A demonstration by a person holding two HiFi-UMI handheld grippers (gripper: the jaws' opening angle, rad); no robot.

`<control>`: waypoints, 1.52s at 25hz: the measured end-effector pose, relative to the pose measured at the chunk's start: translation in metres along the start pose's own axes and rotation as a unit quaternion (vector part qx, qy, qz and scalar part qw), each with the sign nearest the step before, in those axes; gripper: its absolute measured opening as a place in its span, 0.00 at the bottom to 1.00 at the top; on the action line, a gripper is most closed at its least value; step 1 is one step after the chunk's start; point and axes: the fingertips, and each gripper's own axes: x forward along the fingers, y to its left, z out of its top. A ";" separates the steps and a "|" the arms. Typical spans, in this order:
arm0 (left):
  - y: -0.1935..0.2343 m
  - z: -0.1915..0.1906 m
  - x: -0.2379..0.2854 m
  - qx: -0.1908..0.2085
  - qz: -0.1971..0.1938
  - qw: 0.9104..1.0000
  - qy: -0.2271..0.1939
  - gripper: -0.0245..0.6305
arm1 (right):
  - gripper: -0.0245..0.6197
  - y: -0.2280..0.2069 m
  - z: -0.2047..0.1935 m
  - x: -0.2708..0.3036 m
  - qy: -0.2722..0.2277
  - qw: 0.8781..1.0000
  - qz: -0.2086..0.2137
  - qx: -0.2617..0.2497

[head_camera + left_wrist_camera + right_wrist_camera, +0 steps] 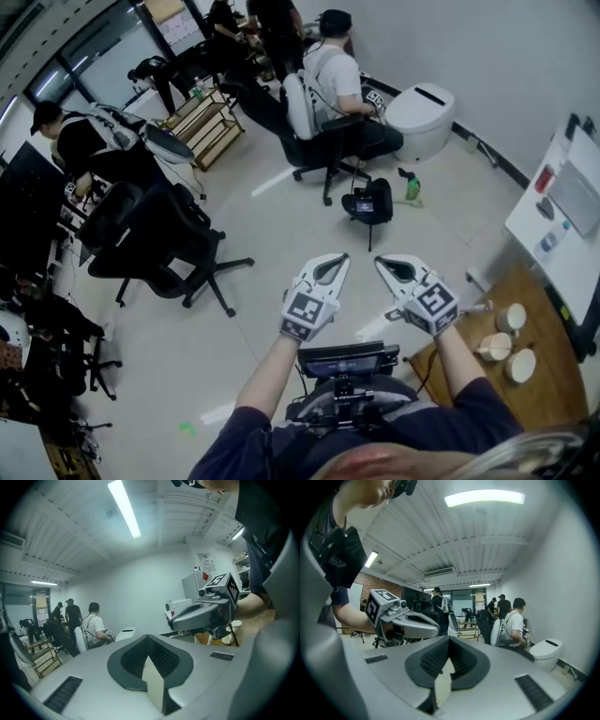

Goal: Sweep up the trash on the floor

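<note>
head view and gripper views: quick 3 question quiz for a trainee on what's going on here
1. True or false: the left gripper holds a broom.
2. What stands on the wooden table at the right of the head view? A) white cups B) a laptop C) a pair of shoes
3. Fill in: the jaws of the right gripper are ____, with nothing between them.

Key: 1 false, its jaws are together and empty; 2 A; 3 shut
</note>
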 end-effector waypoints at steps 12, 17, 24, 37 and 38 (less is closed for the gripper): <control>0.086 -0.048 -0.185 -0.046 0.079 0.996 -0.022 0.04 | 0.05 0.167 0.041 0.115 0.019 0.995 0.092 -0.041; 0.098 -0.073 -0.242 -0.068 0.090 0.993 -0.041 0.04 | 0.05 0.229 0.035 0.145 0.031 0.992 0.111 -0.047; 0.127 -0.074 -0.292 -0.082 0.125 0.986 -0.067 0.04 | 0.05 0.264 0.032 0.160 0.038 0.990 0.131 -0.037; 0.067 -0.026 -0.240 -0.044 0.124 0.991 -0.032 0.04 | 0.05 0.201 0.033 0.069 -0.009 0.995 0.093 -0.028; 0.057 -0.021 -0.230 -0.038 0.120 0.992 -0.027 0.04 | 0.05 0.192 0.034 0.059 -0.013 0.996 0.090 -0.024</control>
